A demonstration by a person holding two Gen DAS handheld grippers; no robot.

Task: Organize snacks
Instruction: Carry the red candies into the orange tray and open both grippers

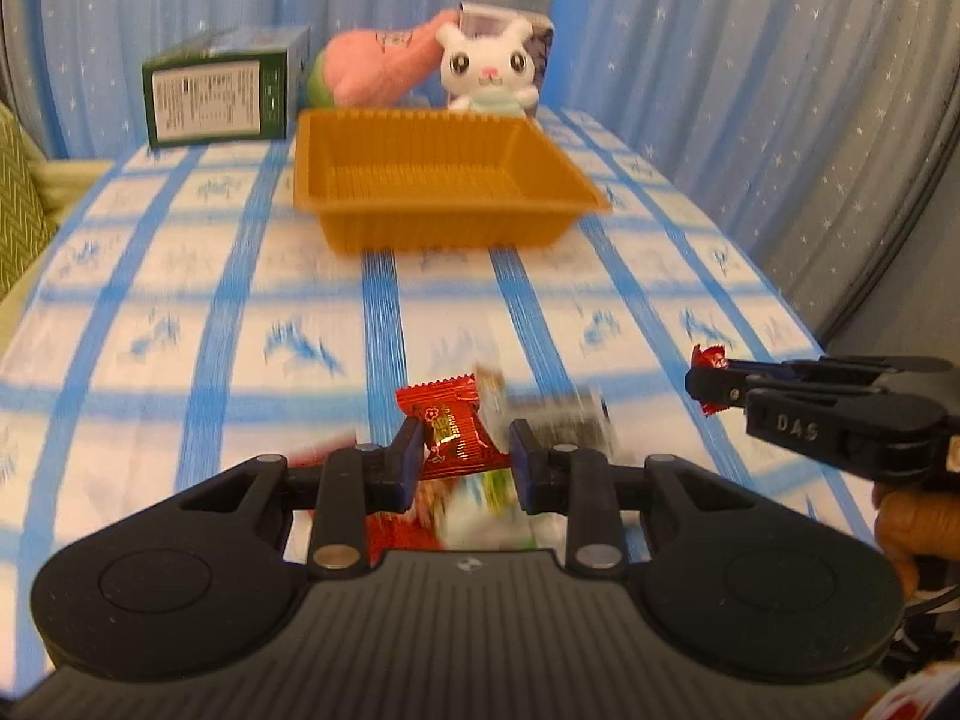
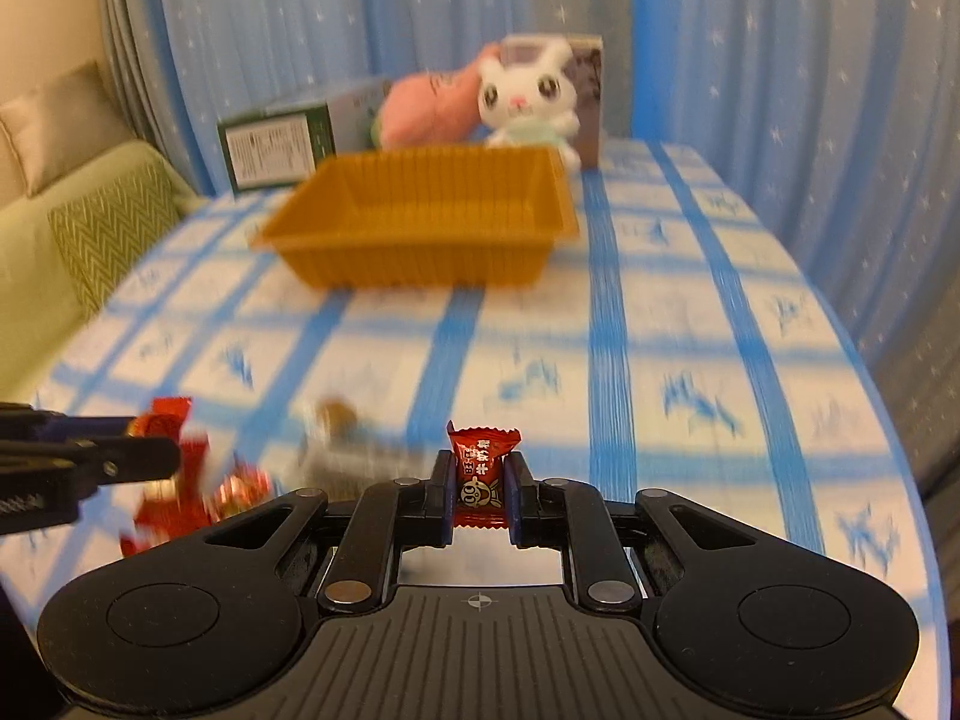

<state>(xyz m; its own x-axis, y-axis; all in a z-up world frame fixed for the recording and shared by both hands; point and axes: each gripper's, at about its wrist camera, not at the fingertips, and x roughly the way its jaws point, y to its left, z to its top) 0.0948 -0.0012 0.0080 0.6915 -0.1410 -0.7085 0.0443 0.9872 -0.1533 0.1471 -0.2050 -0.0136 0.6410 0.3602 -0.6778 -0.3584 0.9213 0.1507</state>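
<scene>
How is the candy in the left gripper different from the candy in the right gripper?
The left gripper holds a wide red candy tilted to one side, with gold marks on its wrapper. The right gripper holds a narrower red candy standing upright, with white letters and a round face. The left candy hangs above the pile of snacks; the right candy is beside the pile, over tablecloth. Both are red, crimp-ended and pinched between jaws.

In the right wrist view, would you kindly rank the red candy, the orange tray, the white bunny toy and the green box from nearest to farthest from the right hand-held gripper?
1. Red candy: clamped in the right hand-held gripper.
2. Orange tray: mid-table, ahead and slightly left.
3. White bunny toy and green box: both behind the tray, bunny right, box left; too close to call.
</scene>
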